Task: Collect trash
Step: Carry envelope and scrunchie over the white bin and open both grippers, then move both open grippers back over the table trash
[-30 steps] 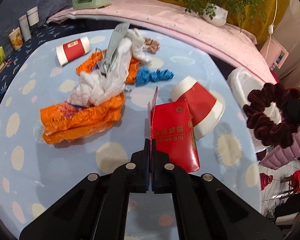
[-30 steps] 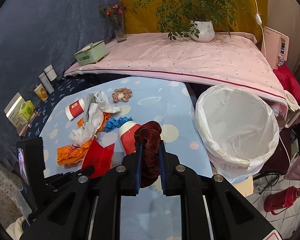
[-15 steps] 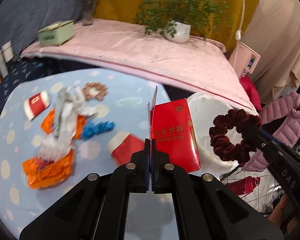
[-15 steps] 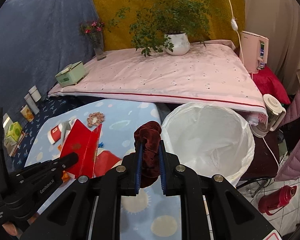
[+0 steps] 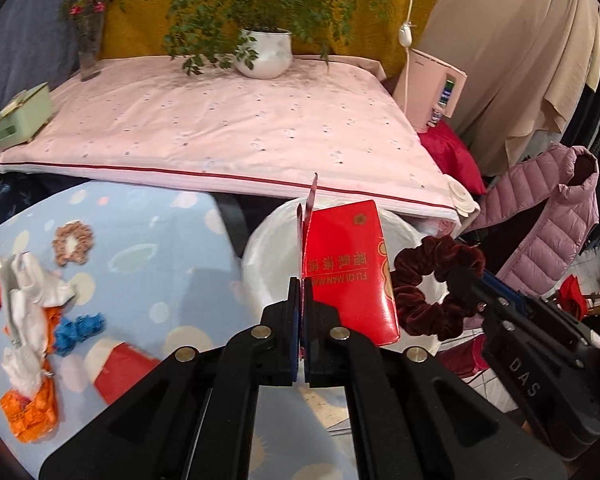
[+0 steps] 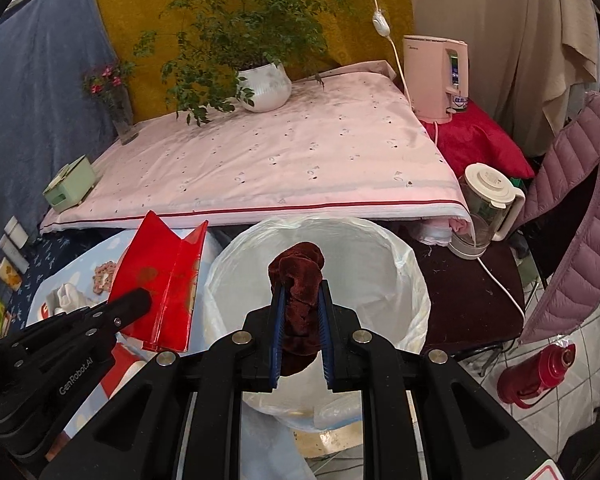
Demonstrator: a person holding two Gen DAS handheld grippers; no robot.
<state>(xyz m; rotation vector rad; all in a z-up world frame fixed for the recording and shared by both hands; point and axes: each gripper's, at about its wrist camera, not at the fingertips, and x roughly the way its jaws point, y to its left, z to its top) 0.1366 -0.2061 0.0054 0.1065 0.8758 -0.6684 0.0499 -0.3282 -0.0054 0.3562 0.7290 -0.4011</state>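
1. Left wrist view: the left gripper (image 5: 301,292) has its jaws almost together, and they pinch the lower edge of a flat red paper envelope with gold print (image 5: 348,264). The envelope stands up from the fingertips, in front of the round bin lined with a white plastic bag (image 5: 260,248).
2. On the right of this view the right gripper (image 5: 466,280) holds a dark red velvet scrunchie (image 5: 432,280) beside the envelope, also over the bin.
3. On the light blue round table with pale dots (image 5: 160,248) lie more pieces of trash: a beige scrunchie (image 5: 73,242), crumpled white paper (image 5: 24,304), an orange plastic wrapper (image 5: 30,412), a blue crumpled scrap (image 5: 78,330) and a red and white paper cup (image 5: 118,370), blurred.
4. Right wrist view: the right gripper (image 6: 300,312) has narrow jaws that are opening a little; the dark red velvet scrunchie (image 6: 298,296) is between the blue pads and touches both. It hangs above the open mouth of the white-lined bin (image 6: 404,280).
5. At the left, the left gripper (image 6: 134,302) holds the red envelope (image 6: 162,284) near the left rim of the bin.
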